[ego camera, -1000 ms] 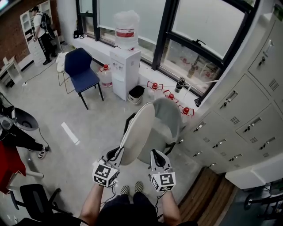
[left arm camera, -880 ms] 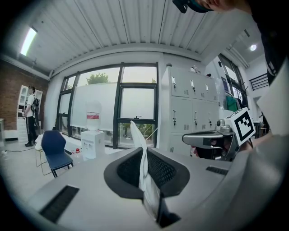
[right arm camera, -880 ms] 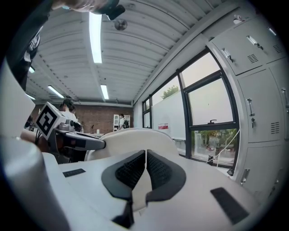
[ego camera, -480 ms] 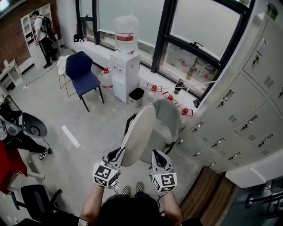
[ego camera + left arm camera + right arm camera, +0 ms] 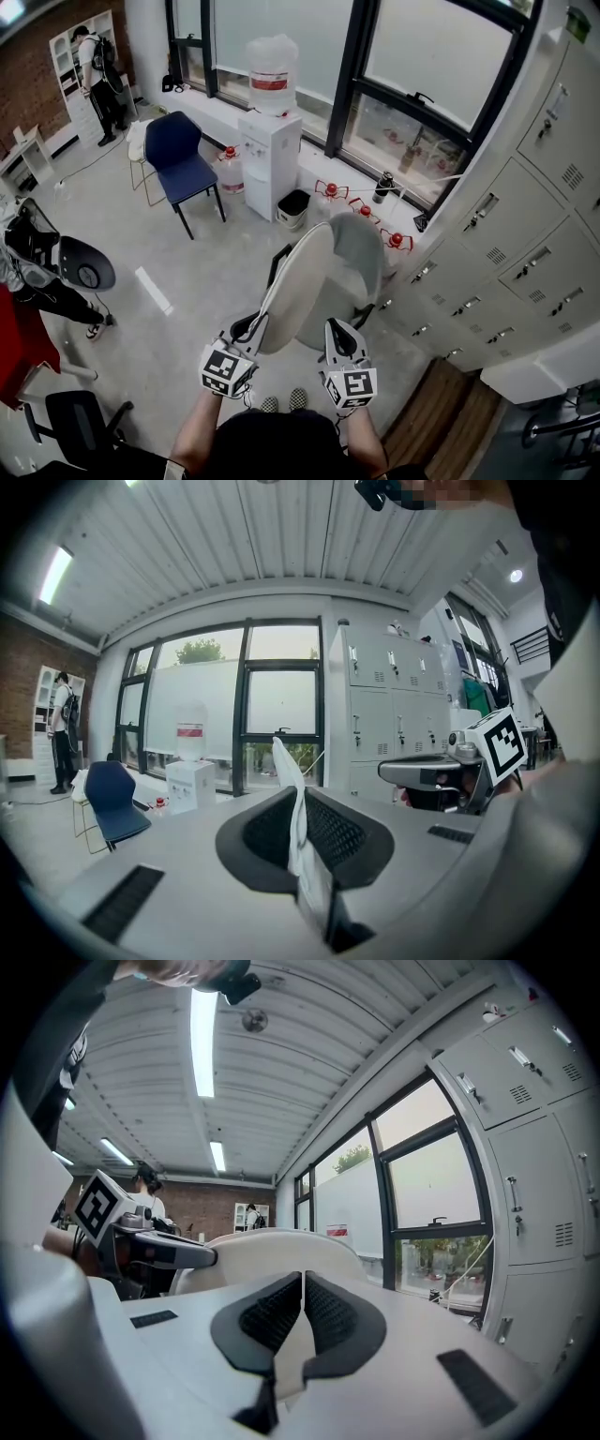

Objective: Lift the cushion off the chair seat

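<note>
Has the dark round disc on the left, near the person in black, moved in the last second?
Yes. The dark round disc has shifted right in the head view, closer to the white strip on the floor.

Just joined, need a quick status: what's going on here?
A person holds a gripper in each hand. The left gripper and right gripper are both shut on the near edge of a pale round cushion. The cushion is up and tilted steeply over the grey chair. Whether its far edge is clear of the seat can't be told.
</note>
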Demonstrator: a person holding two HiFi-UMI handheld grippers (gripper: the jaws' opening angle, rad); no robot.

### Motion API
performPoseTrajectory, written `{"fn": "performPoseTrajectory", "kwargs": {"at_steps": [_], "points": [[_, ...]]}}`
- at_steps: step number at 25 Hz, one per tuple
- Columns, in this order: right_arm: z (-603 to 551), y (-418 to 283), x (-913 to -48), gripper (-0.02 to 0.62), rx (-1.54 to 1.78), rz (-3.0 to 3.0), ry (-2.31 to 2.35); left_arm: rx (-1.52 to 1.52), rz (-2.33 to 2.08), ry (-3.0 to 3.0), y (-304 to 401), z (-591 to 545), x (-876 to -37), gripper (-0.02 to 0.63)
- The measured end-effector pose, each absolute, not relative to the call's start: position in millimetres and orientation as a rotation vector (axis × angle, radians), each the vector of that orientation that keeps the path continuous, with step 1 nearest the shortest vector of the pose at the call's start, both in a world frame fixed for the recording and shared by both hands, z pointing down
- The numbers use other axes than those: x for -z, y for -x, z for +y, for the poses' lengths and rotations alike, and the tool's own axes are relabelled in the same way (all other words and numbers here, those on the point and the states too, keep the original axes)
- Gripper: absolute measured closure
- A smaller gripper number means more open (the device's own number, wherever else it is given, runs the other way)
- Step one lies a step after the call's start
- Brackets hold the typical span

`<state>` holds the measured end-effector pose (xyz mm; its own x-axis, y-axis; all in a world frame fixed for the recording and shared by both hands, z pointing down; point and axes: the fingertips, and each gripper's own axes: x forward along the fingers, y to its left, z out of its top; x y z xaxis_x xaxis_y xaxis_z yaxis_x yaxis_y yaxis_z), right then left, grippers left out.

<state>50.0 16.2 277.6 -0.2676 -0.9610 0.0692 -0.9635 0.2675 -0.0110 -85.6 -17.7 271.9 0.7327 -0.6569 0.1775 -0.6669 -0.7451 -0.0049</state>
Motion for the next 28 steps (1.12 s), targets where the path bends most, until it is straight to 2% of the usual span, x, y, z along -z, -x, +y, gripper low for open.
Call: {"fn": "performPoseTrajectory", "kwargs": {"at_steps": [28], "points": [[6, -55, -282, 0.563, -0.101, -2.456, -1.873, -0.251, -1.069, -2.864, 75, -28, -275, 0.574]]}}
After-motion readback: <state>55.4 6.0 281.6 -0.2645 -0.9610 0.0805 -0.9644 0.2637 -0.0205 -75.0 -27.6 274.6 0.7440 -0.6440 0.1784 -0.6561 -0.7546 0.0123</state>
